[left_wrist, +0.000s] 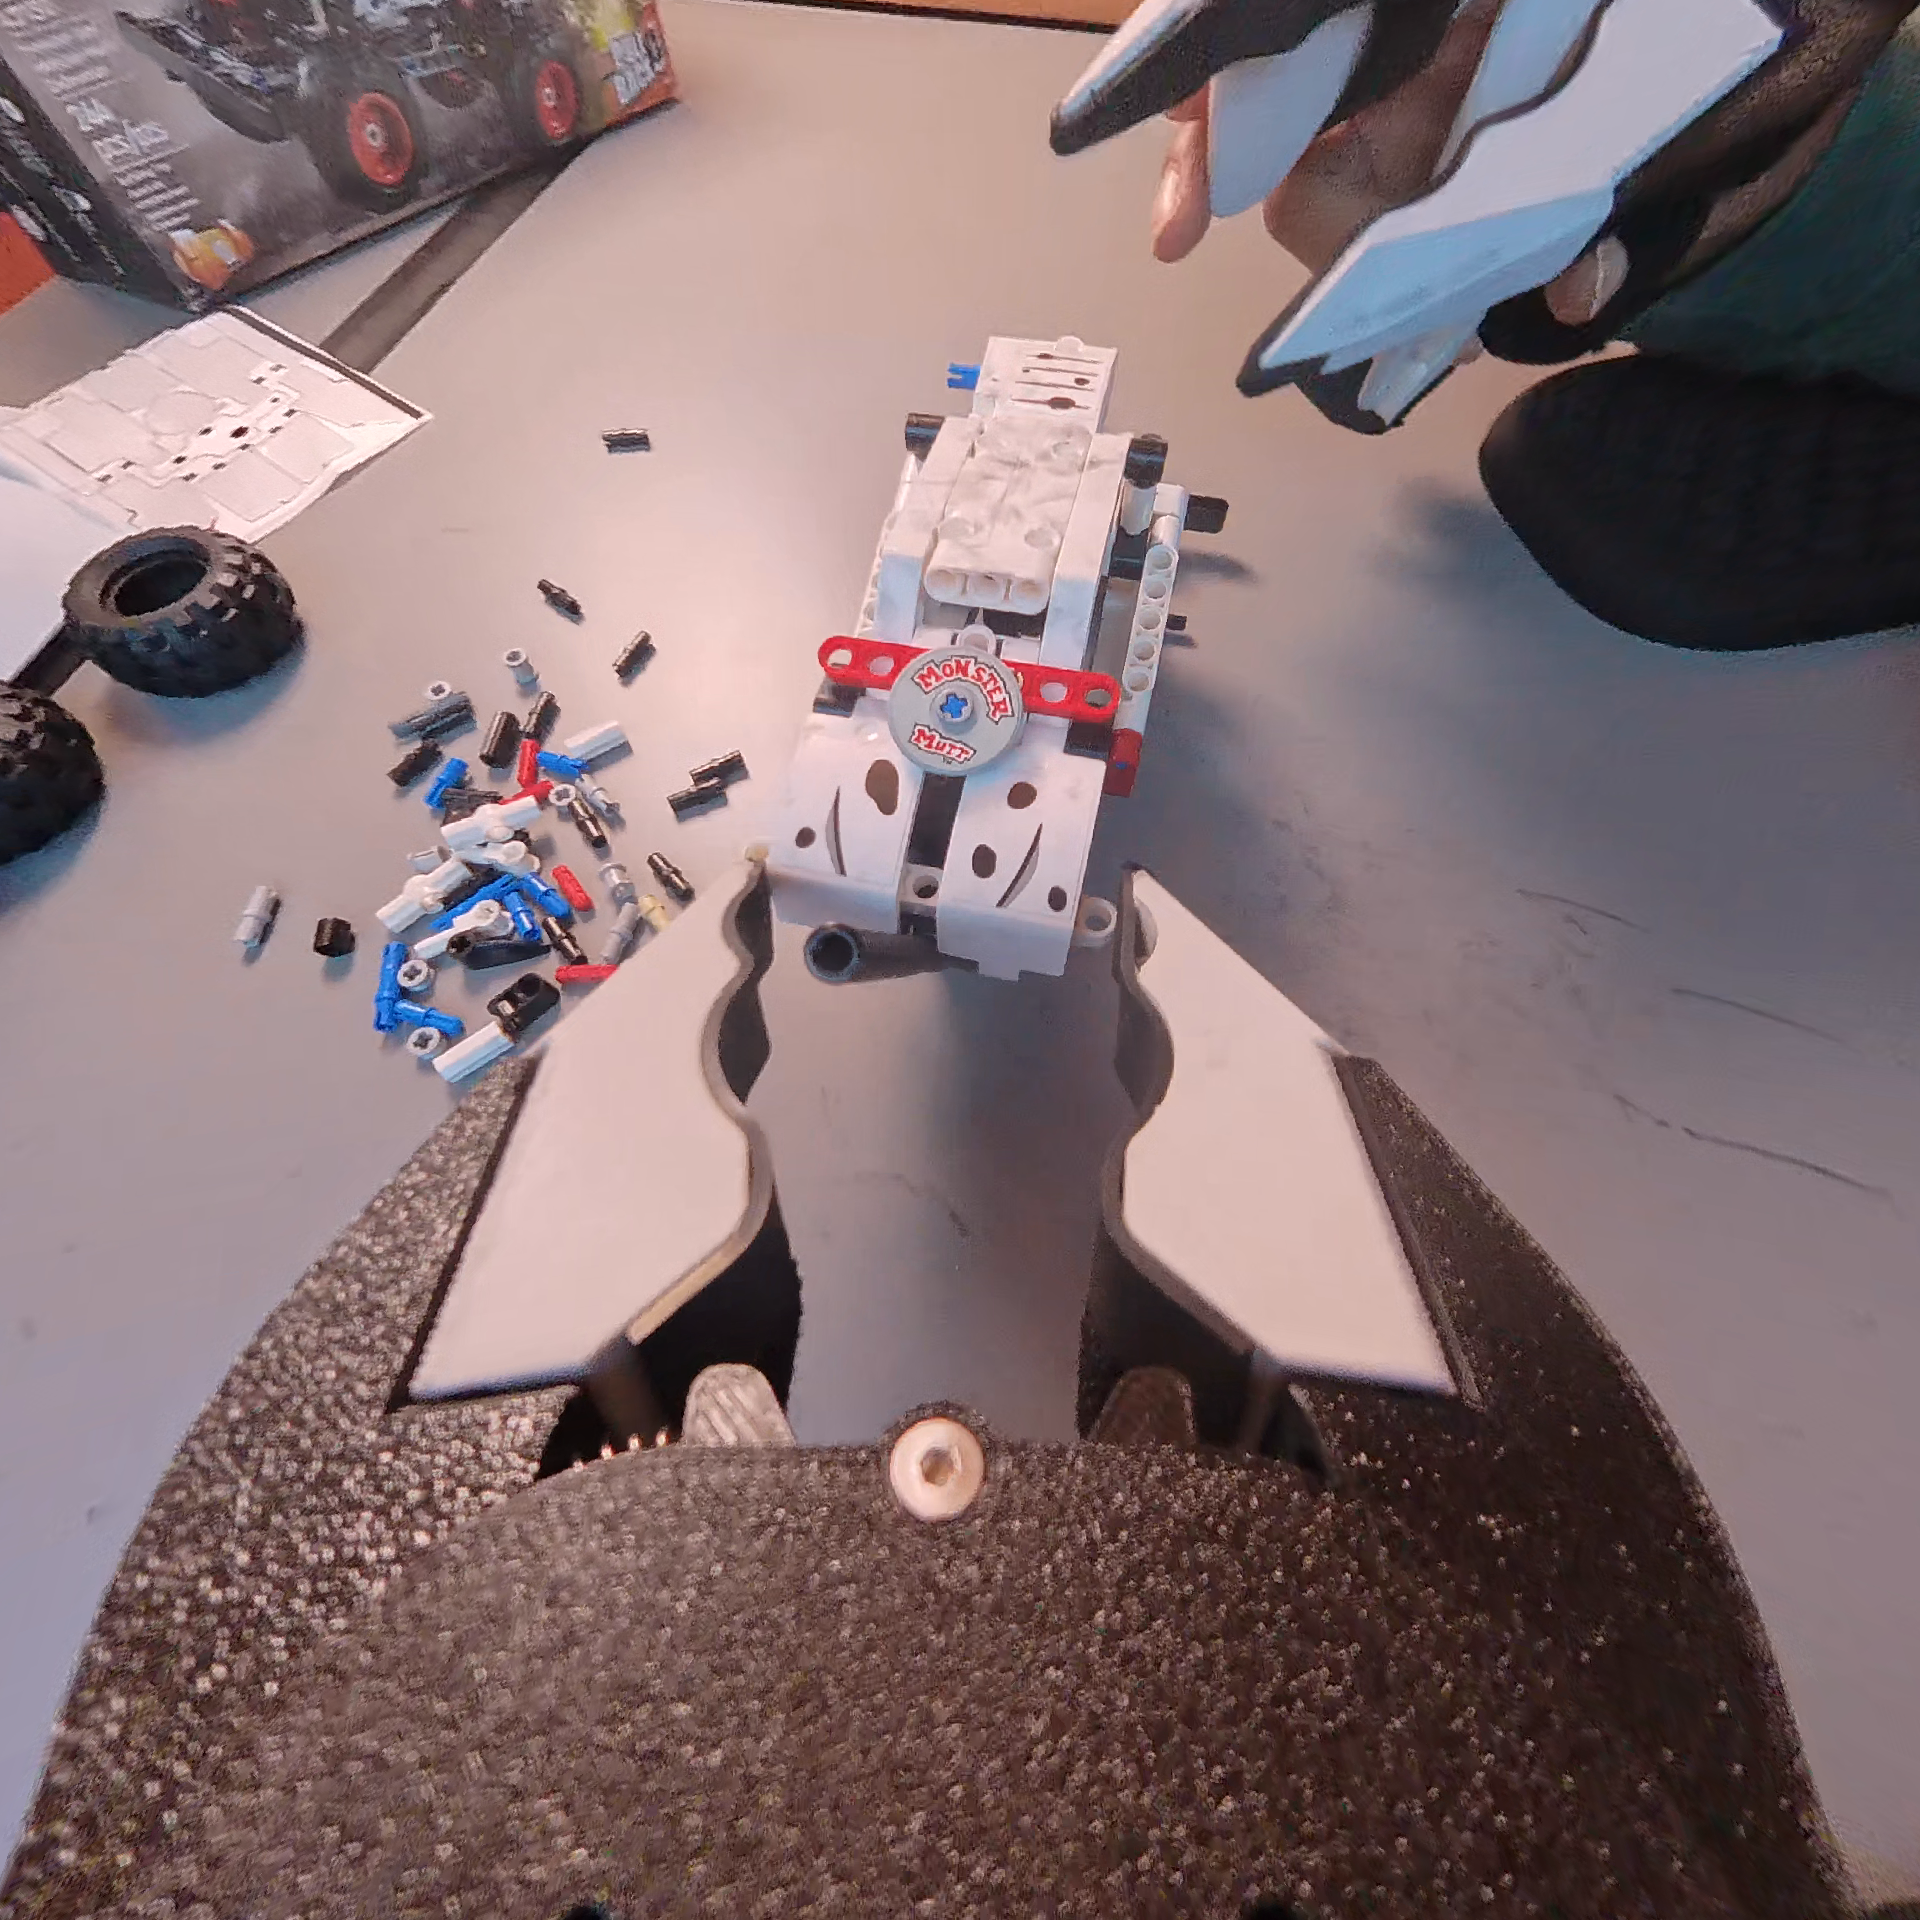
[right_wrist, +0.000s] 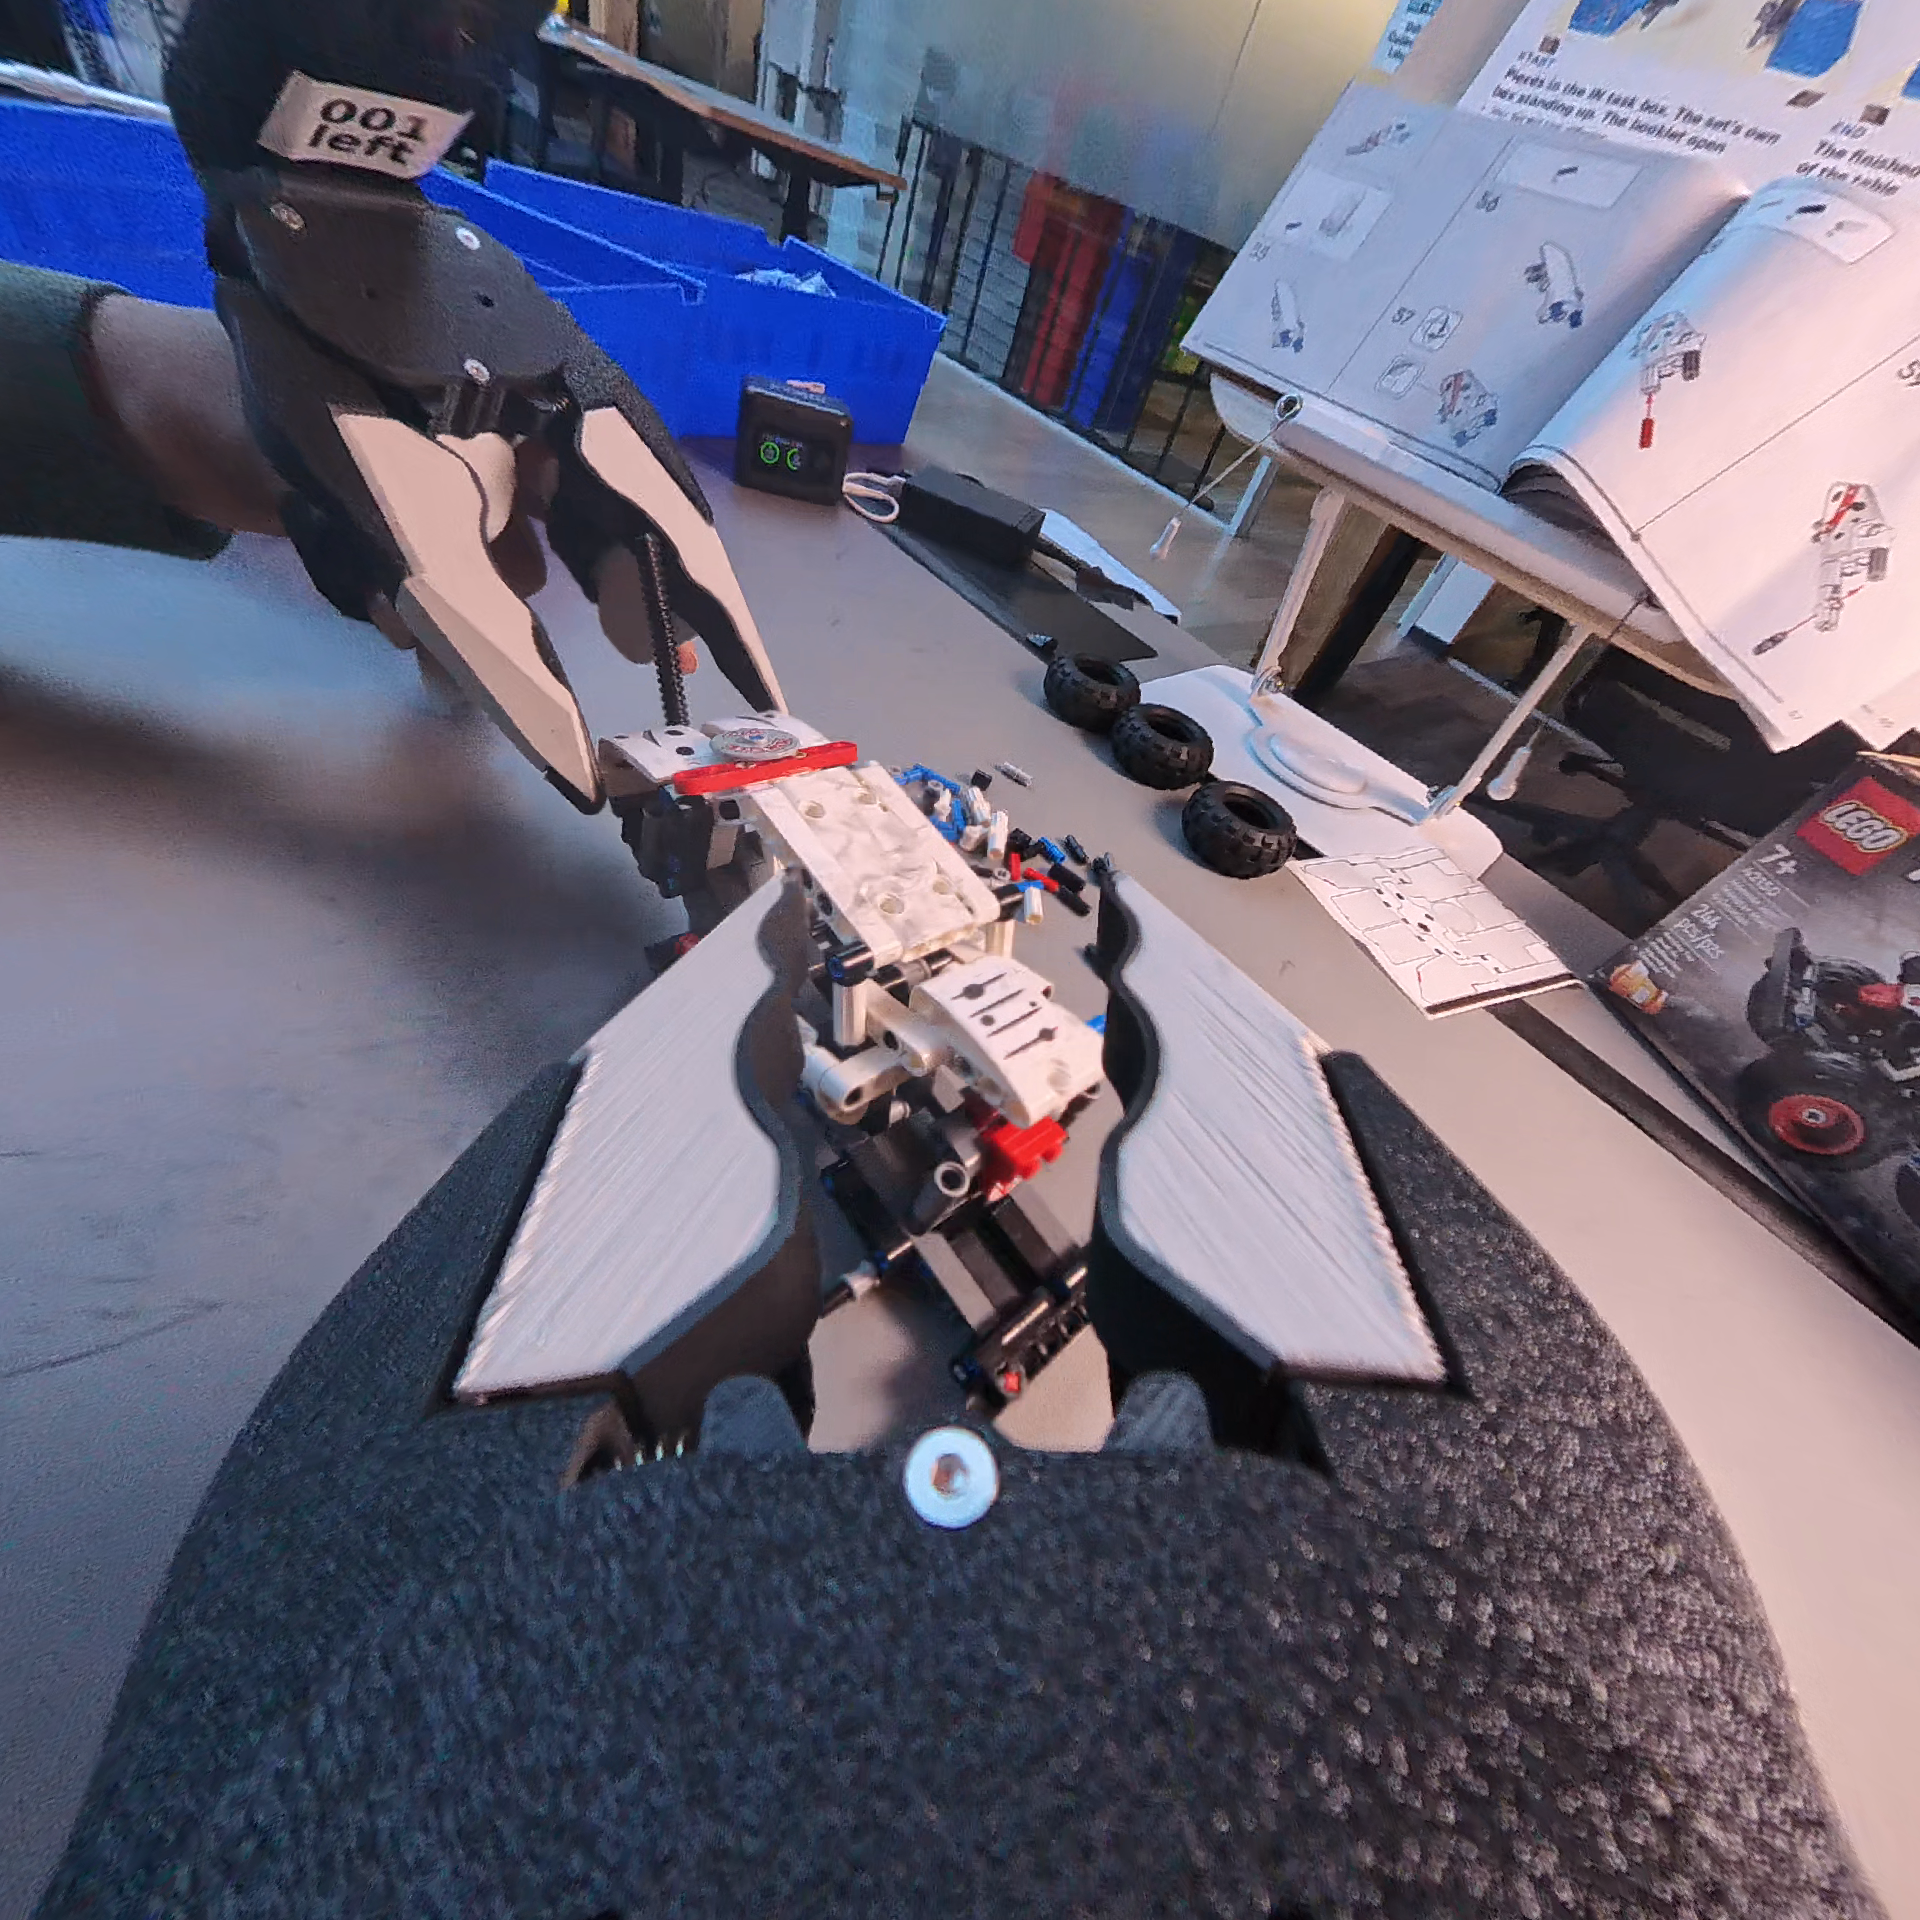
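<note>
Both claws (left (left_wrist: 940, 899), right (right_wrist: 940, 904)) gape around the toy truck (left_wrist: 977, 665) on a grey table (left_wrist: 1455, 1039).

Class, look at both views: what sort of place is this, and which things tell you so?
Probably a workshop or lab: a grey worktable, blue storage bins behind, and a propped instruction booklet by a part-built toy truck, with both grippers open.

A grey table (left_wrist: 1455, 1039) is being occupied by a white brick-built truck body (left_wrist: 977, 707), scattered small pins (left_wrist: 499, 873), black tyres (left_wrist: 182, 608), a sticker sheet (left_wrist: 197, 426), a toy box (left_wrist: 312, 125), and a white stand's base (right_wrist: 1320, 758).
</note>
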